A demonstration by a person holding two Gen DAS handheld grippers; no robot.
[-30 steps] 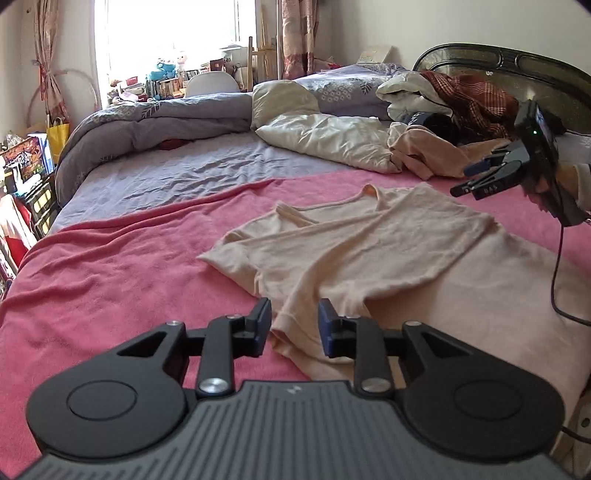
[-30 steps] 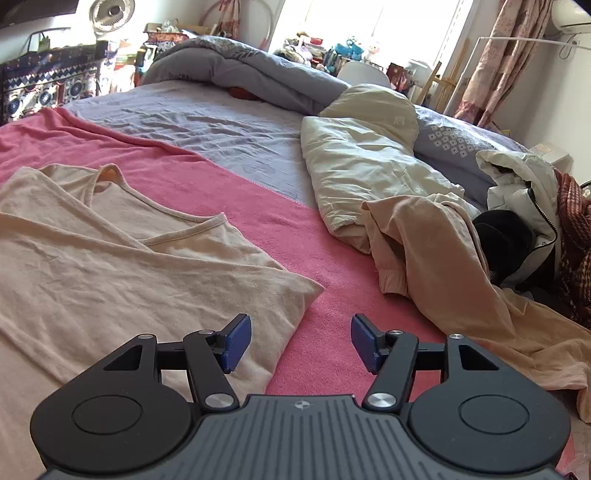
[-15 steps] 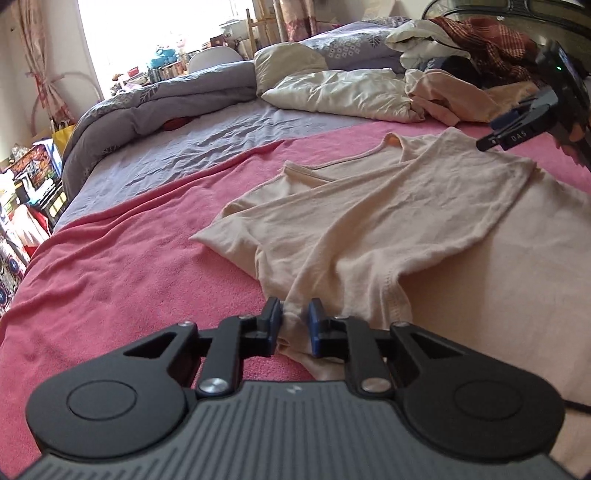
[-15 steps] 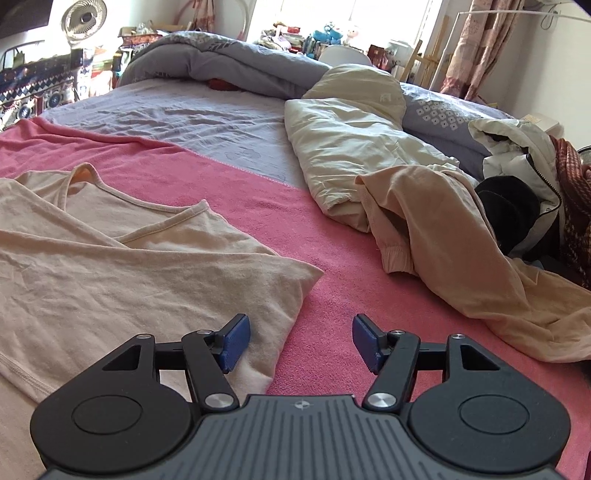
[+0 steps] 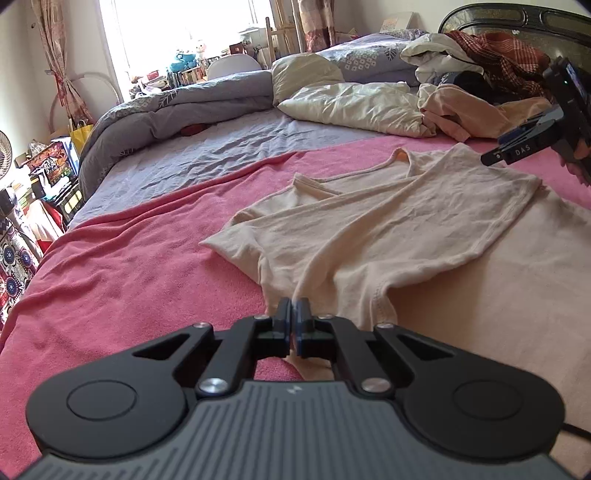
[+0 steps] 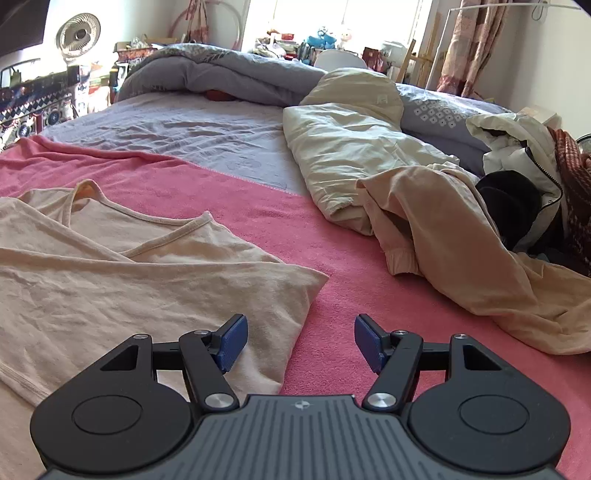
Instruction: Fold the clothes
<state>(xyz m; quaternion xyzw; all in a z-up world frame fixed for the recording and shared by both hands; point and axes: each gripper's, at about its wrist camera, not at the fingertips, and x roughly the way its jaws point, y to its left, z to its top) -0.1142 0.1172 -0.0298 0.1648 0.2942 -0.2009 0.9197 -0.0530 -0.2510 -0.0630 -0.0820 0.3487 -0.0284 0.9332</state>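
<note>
Pale peach cotton V-neck top [image 5: 376,236] lies partly folded on pink terry bed cover [image 5: 129,273]; left hand-held gripper [image 5: 294,320] clenched on its near sleeve edge; right hand-held gripper [image 6: 300,341] released, hovering over far corner; mid-fold, next likely carrying the pinched sleeve across the body.

This is a bedroom in a home: a wide bed [image 5: 155,258] with a pink blanket [image 6: 332,258], a grey duvet [image 5: 177,110], pillows [image 5: 306,74], curtains [image 6: 465,40] at a bright window and a standing fan [image 6: 78,35].
</note>
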